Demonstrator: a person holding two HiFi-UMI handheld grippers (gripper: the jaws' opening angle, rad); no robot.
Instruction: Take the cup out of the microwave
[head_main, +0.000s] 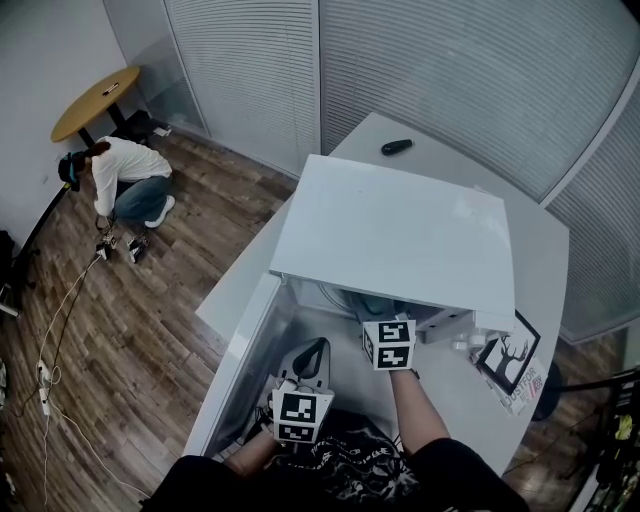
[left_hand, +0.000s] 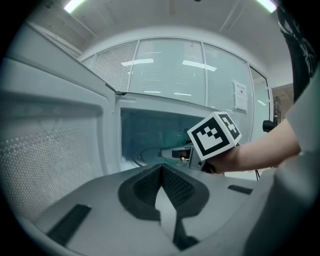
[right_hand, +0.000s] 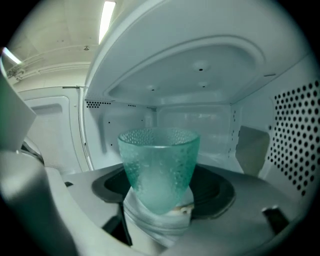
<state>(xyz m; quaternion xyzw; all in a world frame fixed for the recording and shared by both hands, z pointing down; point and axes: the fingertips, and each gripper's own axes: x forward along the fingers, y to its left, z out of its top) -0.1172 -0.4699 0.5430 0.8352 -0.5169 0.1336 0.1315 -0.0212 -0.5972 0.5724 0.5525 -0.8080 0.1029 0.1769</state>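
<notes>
A white microwave (head_main: 400, 235) stands on a white table with its door (head_main: 245, 365) swung open to the left. Inside the cavity my right gripper (right_hand: 159, 212) is shut on the lower part of a teal, bumpy glass cup (right_hand: 159, 167), which stands upright. In the head view only that gripper's marker cube (head_main: 388, 343) shows at the opening; its jaws and the cup are hidden under the microwave's top. My left gripper (head_main: 314, 352) hangs lower, in front of the open door, shut with nothing in it. Its own view looks over its jaws (left_hand: 161, 172) into the cavity.
The perforated cavity wall (right_hand: 295, 135) is close on the right. A black object (head_main: 396, 147) lies at the table's far end and a deer picture card (head_main: 507, 360) at its right. A person (head_main: 125, 175) crouches on the wooden floor near a round table (head_main: 95, 100).
</notes>
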